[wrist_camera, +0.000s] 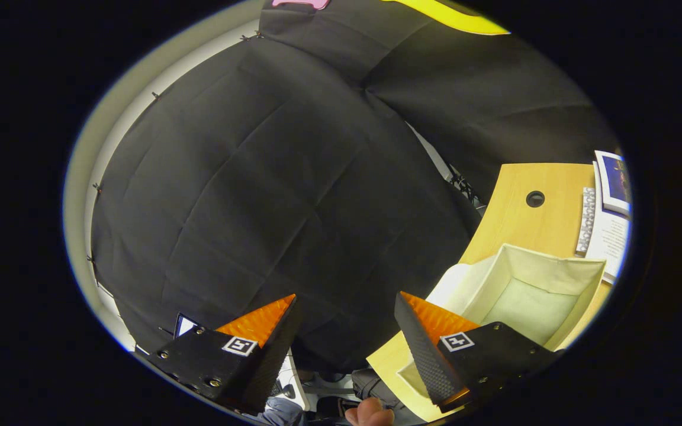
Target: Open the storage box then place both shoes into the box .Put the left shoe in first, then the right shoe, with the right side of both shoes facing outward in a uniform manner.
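My gripper point(346, 307) is open, its two fingers spread wide with nothing between them, held in the air and tilted, facing the black booth cloth. Off to the right, beyond the right finger point(421, 346), the storage box point(545, 273) stands on the wooden table point(510, 225). It is a cream fabric box, open at the top, and its inside looks bare. Its lid flap point(450, 284) seems folded out on the near left side. I see no shoes here.
A round cable hole point(534, 199) sits in the tabletop behind the box. Printed booklets point(610, 207) lie at the table's far right. Below the fingers a person's fingertip point(370, 414) and some dark clutter show. A pale wall strip point(89, 195) borders the cloth.
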{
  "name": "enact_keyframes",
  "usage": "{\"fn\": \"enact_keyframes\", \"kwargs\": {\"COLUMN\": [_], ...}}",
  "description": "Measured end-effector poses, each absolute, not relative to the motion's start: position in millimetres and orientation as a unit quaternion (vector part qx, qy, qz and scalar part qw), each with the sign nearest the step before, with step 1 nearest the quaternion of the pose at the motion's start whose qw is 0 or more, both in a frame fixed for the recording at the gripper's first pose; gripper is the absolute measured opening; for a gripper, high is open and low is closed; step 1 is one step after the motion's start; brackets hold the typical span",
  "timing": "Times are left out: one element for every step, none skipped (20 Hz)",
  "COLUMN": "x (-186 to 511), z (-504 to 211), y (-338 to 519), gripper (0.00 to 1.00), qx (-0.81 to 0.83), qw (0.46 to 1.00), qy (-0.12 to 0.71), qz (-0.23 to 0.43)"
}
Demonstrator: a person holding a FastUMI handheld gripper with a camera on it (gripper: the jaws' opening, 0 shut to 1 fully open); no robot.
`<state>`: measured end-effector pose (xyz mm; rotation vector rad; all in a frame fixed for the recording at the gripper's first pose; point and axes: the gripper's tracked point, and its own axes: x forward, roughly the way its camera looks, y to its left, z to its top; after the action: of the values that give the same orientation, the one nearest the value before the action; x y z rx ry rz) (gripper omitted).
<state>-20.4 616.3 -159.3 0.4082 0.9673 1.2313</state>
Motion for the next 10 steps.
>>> {"fn": "enact_keyframes", "kwargs": {"x": [-18.9,-15.8,-13.6,-9.4,-4.8,-2.2,1.8,5.6,8.6,12.9], "z": [-156.6,-154.2,-151.9,-149.5,-147.1,-145.4,-141.9,-140.3,-141.6,-139.8], "y": [607.0,596.0,584.9,572.2,558.0,543.3,528.1,512.8,498.6,485.2], "gripper": [0.96,0.96,0.96,0.96,0.96,0.96,0.96,0.96,0.96,0.96], "qx": [0.180,0.176,0.176,0.173,0.168,0.165,0.164,0.163,0.160,0.157], "qw": [0.694,0.700,0.707,0.716,0.727,0.737,0.747,0.756,0.765,0.776], "qy": [0.429,0.425,0.418,0.411,0.404,0.397,0.389,0.382,0.375,0.368], "qz": [0.549,0.546,0.542,0.537,0.528,0.521,0.513,0.505,0.497,0.488]}}
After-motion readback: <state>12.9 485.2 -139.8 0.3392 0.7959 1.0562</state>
